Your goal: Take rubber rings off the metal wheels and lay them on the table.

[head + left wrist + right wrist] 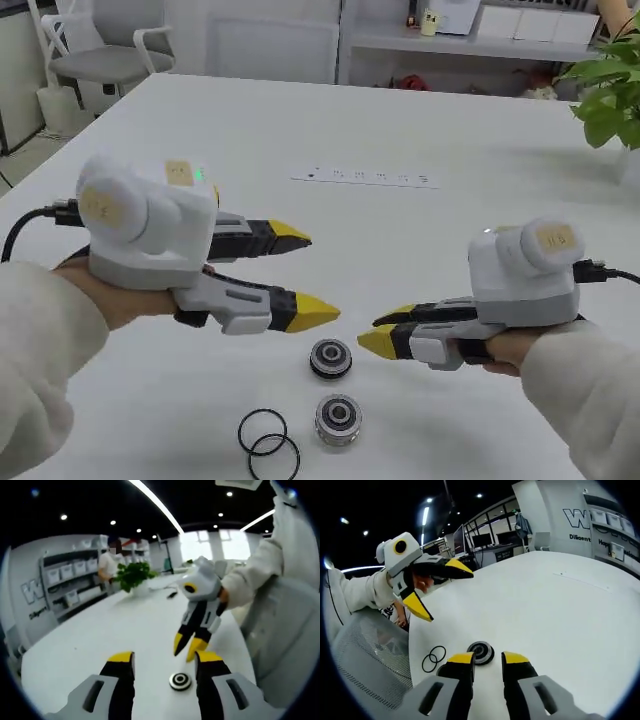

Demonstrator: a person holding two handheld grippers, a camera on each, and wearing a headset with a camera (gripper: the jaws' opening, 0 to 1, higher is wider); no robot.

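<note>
- Left claw (305,273): jaws spread wide; nothing between them, touching nothing; held above the table (450,130), tips pointing toward the right claw
- Right claw (368,332): jaws only narrowly parted, a slim gap visible in its own view; holds nothing; tips low over the table, just up and right of the farther wheel, not touching it; apart from the left claw's tips
- Farther wheel (330,358): lies flat on the table under the gap between the two claws; black rubber band round its rim
- Nearer wheel (338,419): flat on the table, just beside the farther wheel on the person's side; rim looks silvery; whether a ring remains on it cannot be told
- Rubber rings (268,443): two loose black rings flat on the table, overlapping each other; just left of the nearer wheel, not touching it
- Surroundings: socket strip (365,177) set in the table well beyond the claws; plant (610,85) at the far right edge; chair (110,50) past the far left corner
</note>
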